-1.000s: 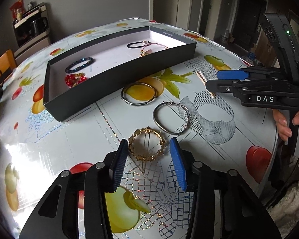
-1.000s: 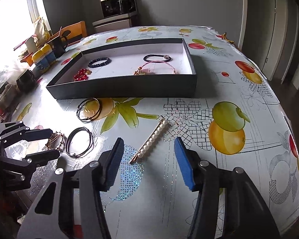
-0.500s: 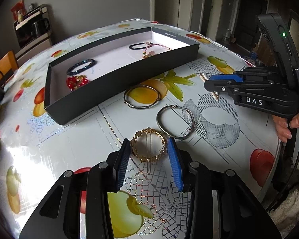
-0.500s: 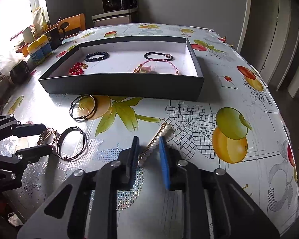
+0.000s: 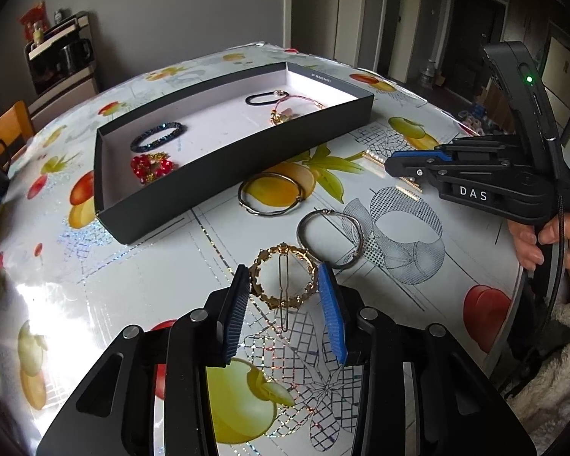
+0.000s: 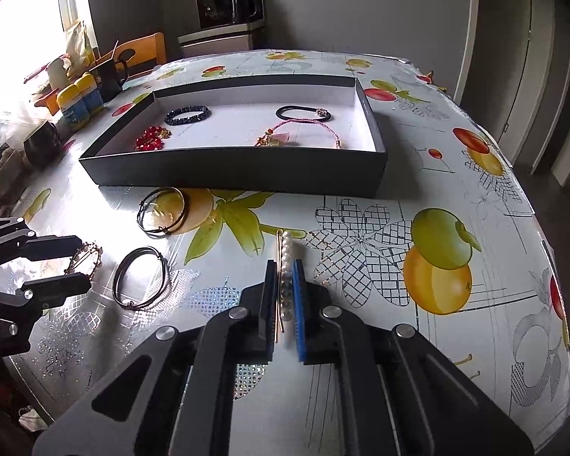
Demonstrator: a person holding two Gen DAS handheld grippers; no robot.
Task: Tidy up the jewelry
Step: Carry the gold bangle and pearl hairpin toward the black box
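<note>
A gold ring-shaped hair clip (image 5: 284, 288) lies on the fruit-print tablecloth. My left gripper (image 5: 283, 269) is shut on it, one pad against each side of the ring. In the right wrist view that left gripper (image 6: 85, 262) sits low at the left with the gold clip (image 6: 91, 250) between its fingers. My right gripper (image 6: 284, 262) is shut on a pearl hair clip (image 6: 287, 247), whose far end sticks out past the pads. A black box (image 5: 247, 159) behind holds a dark beaded bracelet (image 5: 155, 136), a red beaded piece (image 5: 152, 167), a black hair tie (image 5: 264, 97) and a pink cord bracelet (image 5: 296, 108).
Two metal bangles lie loose between the grippers and the box, one (image 5: 269, 212) by the box wall, one (image 5: 299, 235) beside the gold clip. Bottles and mugs (image 6: 79, 98) crowd the table's far left edge. A hand (image 5: 528, 239) holds the right gripper's handle at the table's rim.
The right jaws closed from wide apart onto the pearl clip, which swung in line with the pads. The left gripper eased forward around the gold clip and its pads narrowed onto it.
</note>
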